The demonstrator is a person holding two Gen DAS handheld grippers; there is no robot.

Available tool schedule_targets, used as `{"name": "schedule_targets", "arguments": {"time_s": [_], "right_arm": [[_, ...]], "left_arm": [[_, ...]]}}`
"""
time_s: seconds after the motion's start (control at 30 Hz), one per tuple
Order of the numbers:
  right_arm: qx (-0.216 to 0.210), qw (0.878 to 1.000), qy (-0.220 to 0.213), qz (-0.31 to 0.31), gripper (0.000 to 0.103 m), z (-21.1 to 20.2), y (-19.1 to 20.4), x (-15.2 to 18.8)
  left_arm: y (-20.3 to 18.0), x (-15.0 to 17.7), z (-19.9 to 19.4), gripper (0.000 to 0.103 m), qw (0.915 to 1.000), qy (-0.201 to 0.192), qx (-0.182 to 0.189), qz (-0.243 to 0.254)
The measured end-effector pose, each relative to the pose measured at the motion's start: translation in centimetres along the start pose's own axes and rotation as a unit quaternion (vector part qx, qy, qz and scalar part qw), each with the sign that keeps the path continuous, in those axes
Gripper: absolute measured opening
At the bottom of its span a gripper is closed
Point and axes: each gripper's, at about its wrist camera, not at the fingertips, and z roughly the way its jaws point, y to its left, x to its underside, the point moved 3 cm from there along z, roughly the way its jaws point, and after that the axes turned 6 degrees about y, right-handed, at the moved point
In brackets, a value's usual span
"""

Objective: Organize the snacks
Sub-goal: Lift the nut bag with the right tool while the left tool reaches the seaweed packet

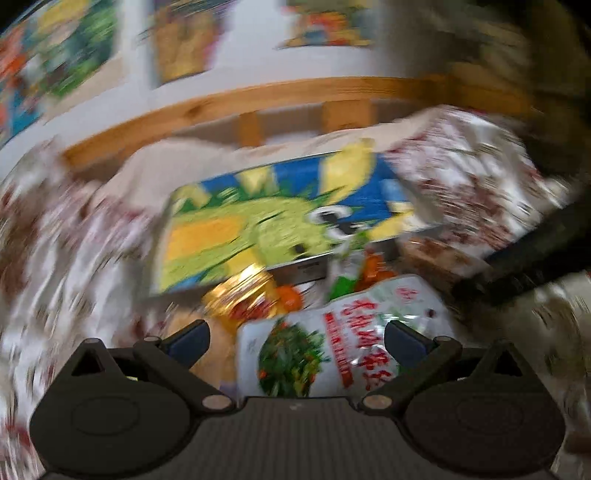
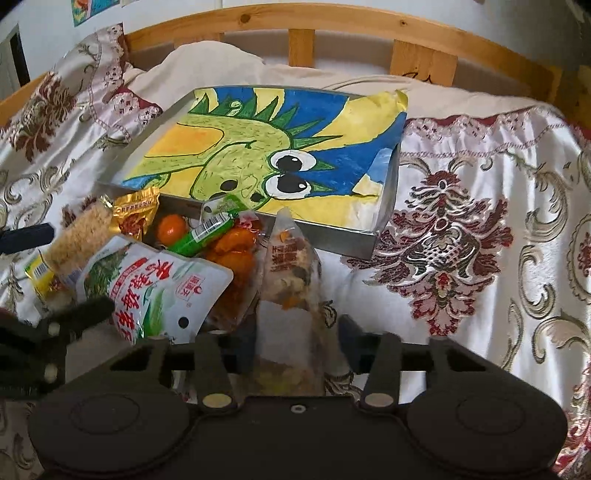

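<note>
Several snack pkts crowd tray w/ dragon drawing.

Snack packets crowd the near left, piled against a shallow metal tray covered by a painted sheet. Open bedspread lies right; wooden rail blocks far.

one shallow metal tray lined with a dinosaur painting is seen, one white-and-green printed pouch, one clear mixed-snack packet, one gold foil packet, one green tube.
</note>
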Motion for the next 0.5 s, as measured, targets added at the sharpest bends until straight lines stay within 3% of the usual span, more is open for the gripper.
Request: {"name": "schedule_targets", "arguments": {"time_s": [0.13, 0.23, 0.5], "right_arm": [[-0.019, 1.000, 0.012, 0.011, 0.038, 0.5, -0.8, -0.2], [-0.032, 0.999, 0.017, 0.023, 0.038, 0.7, -1.2, -0.4], [-0.042, 0.999, 0.019, 0.021, 0.040, 1.0, -1.1, -0.5]], "left_arm": [[-1.1, -0.5, -0.1, 0.102, 0.9935, -0.012, 0.030, 0.109], [-2.0, -0.8, 0.6, 0.103, 0.9832, 0.009, 0.057, 0.173], [-4.2, -0.9, 4.1, 0.102, 0.9381, 0.095, 0.140, 0.302]]}}
